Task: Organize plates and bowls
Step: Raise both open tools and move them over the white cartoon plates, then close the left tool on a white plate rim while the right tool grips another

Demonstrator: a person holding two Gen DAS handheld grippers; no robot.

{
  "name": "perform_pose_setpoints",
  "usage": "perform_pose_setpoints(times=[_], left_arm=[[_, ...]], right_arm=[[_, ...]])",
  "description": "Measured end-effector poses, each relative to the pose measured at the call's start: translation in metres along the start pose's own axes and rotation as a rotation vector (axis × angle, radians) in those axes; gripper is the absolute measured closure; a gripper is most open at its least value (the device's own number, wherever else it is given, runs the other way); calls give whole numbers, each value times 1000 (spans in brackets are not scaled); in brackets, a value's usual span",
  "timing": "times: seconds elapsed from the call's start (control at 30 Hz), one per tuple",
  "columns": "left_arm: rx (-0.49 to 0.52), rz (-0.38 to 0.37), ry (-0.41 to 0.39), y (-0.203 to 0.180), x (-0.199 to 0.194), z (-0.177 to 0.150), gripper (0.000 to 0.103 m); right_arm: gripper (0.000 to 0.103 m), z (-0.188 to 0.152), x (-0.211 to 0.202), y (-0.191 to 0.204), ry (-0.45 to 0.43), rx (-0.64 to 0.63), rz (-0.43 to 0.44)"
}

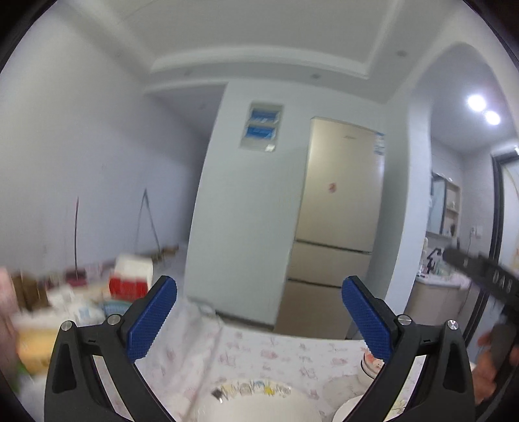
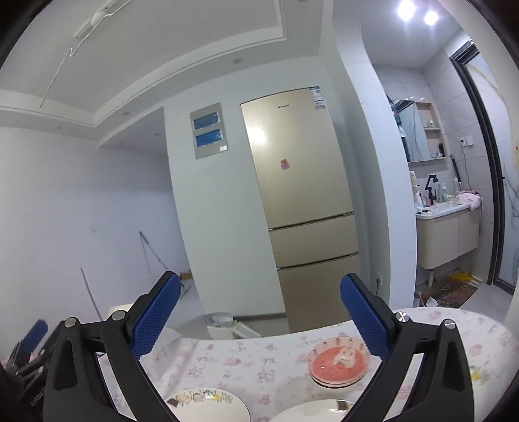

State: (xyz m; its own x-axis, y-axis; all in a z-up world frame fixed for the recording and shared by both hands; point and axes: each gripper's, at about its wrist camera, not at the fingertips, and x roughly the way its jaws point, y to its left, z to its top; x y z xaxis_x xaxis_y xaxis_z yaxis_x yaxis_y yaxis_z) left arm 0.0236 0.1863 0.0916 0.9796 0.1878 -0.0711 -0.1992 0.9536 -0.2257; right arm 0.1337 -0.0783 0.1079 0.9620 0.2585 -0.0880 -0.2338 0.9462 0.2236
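A tall beige fridge [image 2: 301,207] stands against the far white wall, three doors stacked, a small pink sticker [image 2: 285,164] on the top one; to its left a grey wall panel [image 2: 208,130] holds two blue windows. A pale floral tablecloth [image 2: 233,360] covers the table; beyond its far edge a white bin [image 2: 223,324] sits on the floor. To the right an alcove opens — a vanity cabinet [image 2: 449,233] with a black tap [image 2: 430,188], bottles and a pink cloth [image 2: 468,198] on top, a mirror [image 2: 410,131] above; two ceiling spotlights [image 2: 416,13] glare. In the left wrist view, blurred boxes — one red and white [image 1: 131,276] — crowd the left.
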Motion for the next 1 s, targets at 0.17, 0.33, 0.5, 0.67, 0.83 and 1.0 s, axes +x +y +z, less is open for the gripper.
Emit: perform_pose_setpoints(times=[0.17,0.33,0.5,0.67,0.83,1.0], left_arm=[[-69,31,134,35,38,-28,0],[-154,79,295,59,82,-61,4],[-237,61,523,79,125,-104,16],[-348,91,606,102,133,-122,17],[-390,148,680,113,143,-138,30],[-367,141,736,107,149,-149,40]], right_arm=[[4,-46,44,8,151,37,116],[4,-87,74,11,195,-5,61],[5,-116,111,0,378,70,109],[13,-148,129,-8,472,65,46],[26,-176,152,-20,662,154,141],[33,-196,161,-16,762,136,126]])
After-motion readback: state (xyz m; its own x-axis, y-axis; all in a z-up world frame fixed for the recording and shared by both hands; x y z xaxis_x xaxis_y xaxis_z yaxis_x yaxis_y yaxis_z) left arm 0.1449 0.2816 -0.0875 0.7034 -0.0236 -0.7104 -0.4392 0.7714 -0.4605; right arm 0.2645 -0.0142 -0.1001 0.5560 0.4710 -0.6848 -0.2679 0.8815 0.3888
